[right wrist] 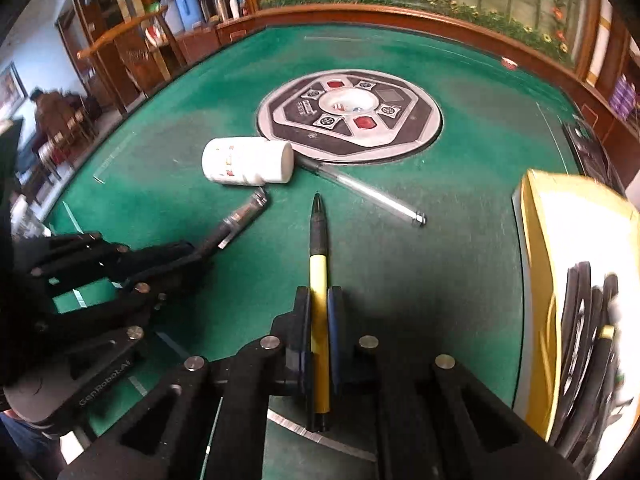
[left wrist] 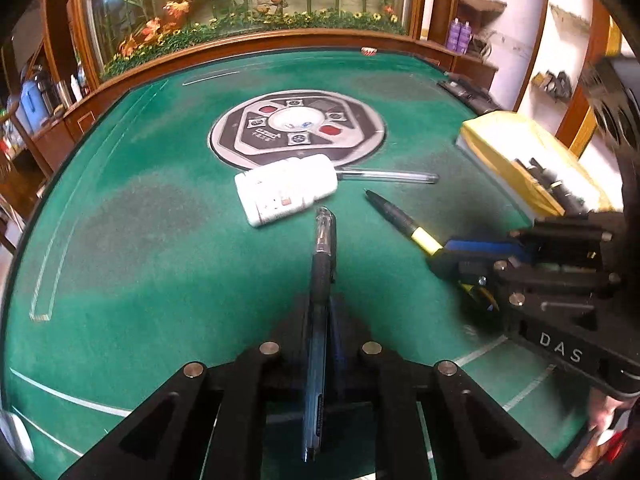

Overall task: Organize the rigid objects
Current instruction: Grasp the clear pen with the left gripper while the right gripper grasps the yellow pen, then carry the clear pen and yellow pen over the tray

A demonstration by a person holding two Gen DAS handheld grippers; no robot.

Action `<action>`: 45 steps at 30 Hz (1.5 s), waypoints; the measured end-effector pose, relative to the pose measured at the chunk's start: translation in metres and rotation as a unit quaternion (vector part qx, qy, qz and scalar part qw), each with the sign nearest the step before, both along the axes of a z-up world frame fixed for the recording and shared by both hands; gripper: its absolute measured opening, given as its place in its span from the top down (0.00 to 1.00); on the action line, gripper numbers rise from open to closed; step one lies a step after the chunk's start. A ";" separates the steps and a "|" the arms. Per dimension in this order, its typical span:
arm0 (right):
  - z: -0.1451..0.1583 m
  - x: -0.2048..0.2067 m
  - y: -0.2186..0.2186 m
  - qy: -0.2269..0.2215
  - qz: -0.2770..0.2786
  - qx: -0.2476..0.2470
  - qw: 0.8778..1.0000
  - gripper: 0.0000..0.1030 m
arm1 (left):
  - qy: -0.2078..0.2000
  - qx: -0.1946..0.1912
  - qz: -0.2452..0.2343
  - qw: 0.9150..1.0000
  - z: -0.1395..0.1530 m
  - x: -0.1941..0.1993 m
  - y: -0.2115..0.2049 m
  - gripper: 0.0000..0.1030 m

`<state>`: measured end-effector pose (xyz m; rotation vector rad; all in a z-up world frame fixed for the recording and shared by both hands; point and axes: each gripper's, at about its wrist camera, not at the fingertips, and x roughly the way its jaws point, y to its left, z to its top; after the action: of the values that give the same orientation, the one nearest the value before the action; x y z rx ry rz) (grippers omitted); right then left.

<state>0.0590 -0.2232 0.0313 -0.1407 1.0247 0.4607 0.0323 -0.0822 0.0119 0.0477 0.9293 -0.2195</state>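
Both pens are light, stiff, slick-barrelled – the left gripper [left wrist: 320, 308] is clamped on the black pen [left wrist: 322, 264], the right gripper [right wrist: 319, 312] on the yellow pen [right wrist: 319, 280] (mid-barrel, sensibly), over the green table [left wrist: 160, 240].

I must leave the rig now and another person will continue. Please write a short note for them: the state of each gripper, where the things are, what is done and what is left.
Left gripper: shut on the black pen, cap pointing toward the bottle.
Right gripper: shut on the yellow pen, beside the box.
On the table: the white bottle lies on its side, with the clear pen just behind it.
Yellow box at the right edge already holds some dark things; they are too blurred to name.
Done: both pens gripped.
Left: probably put both pens in the box, then the clear pen and the bottle.
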 end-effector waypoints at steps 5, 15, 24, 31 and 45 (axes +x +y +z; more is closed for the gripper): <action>0.012 -0.030 -0.026 -0.009 -0.017 0.081 0.997 0.92 | -0.027 -0.034 0.001 0.999 0.013 -0.027 -0.008 0.92; 0.020 -0.046 -0.055 -0.034 -0.056 0.127 0.990 0.92 | -0.116 -0.001 0.028 0.993 0.031 -0.046 -0.045 0.91; 0.028 -0.052 -0.083 -0.048 -0.081 0.149 0.984 0.92 | -0.117 0.008 0.009 0.993 0.034 -0.046 -0.079 0.91; 0.033 -0.055 -0.107 -0.057 -0.098 0.160 0.981 0.92 | -0.131 0.024 -0.014 0.991 0.043 -0.045 -0.109 0.91; 0.038 -0.059 -0.161 -0.069 -0.136 0.187 0.970 0.92 | -0.135 0.044 -0.047 0.989 0.048 -0.043 -0.155 0.91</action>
<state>-0.0004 -0.3838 0.0690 0.2989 0.7905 0.3789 -0.0104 -0.2371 0.0599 0.1981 0.6664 -0.2521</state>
